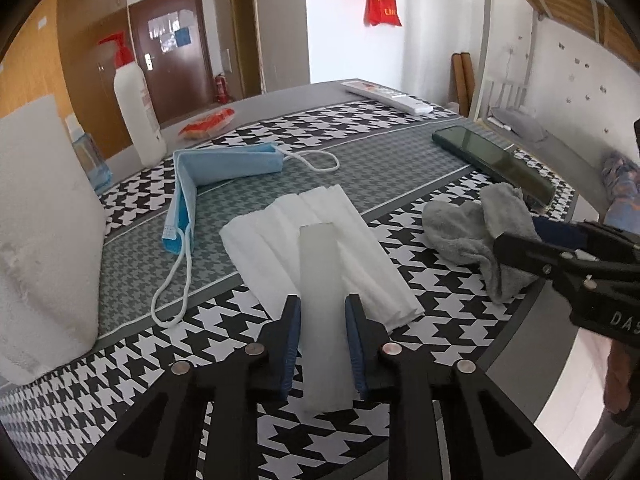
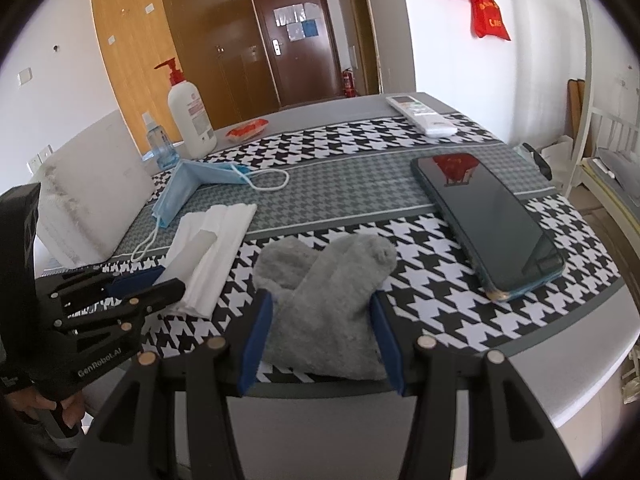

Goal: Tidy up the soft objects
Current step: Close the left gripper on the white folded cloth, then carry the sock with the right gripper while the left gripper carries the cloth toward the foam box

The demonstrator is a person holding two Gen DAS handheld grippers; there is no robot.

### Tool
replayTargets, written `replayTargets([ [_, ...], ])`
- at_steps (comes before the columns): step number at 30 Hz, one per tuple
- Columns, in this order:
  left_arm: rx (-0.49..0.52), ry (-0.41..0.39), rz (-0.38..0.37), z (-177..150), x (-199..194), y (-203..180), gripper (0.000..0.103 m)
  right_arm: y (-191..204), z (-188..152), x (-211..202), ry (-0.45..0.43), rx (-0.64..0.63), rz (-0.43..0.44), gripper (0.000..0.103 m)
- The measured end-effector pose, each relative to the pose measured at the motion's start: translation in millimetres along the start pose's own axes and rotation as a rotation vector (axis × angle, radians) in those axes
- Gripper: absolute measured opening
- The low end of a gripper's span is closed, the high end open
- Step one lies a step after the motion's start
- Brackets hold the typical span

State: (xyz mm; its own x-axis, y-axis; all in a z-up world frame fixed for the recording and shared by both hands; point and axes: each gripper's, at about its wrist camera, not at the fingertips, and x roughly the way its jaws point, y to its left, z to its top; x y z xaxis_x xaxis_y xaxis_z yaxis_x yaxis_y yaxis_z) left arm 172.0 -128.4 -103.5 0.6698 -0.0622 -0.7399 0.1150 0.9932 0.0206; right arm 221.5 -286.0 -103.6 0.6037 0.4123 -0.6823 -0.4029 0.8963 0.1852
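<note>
On the counter (image 1: 360, 96) with its black-and-white houndstooth cloth, going left to right: a white foam block (image 1: 44, 216) stands at the far left edge, with a white pump bottle with a red nozzle (image 1: 136, 108) behind it. Next lies a light blue pleated face mask (image 1: 208, 176), folded into an L with its white ear loops trailing toward the front edge. Just beside it is a white pleated face mask (image 1: 316, 252), lying flat.

The left gripper (image 1: 323, 344) is closed on a translucent white flat strip (image 1: 324, 320), its blue pads pressing both long sides (the strip's far end lies over the white mask).

Further right sits a grey fluffy towel (image 2: 324, 304), crumpled near the counter's front edge. The right gripper (image 2: 320, 340) stands with its blue pads on either side of the towel, the cloth filling the gap between them; whether the pads press it or merely flank it I cannot tell.

Right of the towel lies a dark green smartphone (image 2: 488, 220), screen up, and behind it a white remote control (image 2: 420, 114) near the far edge.
</note>
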Motion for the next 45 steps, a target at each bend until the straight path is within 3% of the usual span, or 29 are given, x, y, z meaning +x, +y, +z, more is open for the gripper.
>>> replayTargets([
  [2,0.0,-0.013,-0.01,0,-3,0,0.017,0,0,0,0.0,0.0,-0.003,0.055],
  [9,-0.007,-0.084,-0.064,4,-28,7,0.017,2,3,-2,-0.004,-0.003,-0.012,0.055],
  [15,-0.021,-0.128,-0.065,6,-44,16,0.017,8,5,8,0.018,-0.017,-0.018,0.059],
  [31,-0.045,-0.137,-0.05,0,-52,35,0.017,22,7,28,0.039,-0.083,-0.117,0.067],
  [34,-0.044,-0.14,-0.05,-1,-54,37,0.017,25,7,28,0.039,-0.093,-0.156,0.059],
  [37,-0.045,-0.145,-0.051,-2,-57,41,0.017,25,8,26,0.042,-0.083,-0.142,0.029],
  [45,-0.046,-0.165,-0.039,-6,-66,52,0.017,33,12,11,-0.005,-0.065,-0.09,0.025],
])
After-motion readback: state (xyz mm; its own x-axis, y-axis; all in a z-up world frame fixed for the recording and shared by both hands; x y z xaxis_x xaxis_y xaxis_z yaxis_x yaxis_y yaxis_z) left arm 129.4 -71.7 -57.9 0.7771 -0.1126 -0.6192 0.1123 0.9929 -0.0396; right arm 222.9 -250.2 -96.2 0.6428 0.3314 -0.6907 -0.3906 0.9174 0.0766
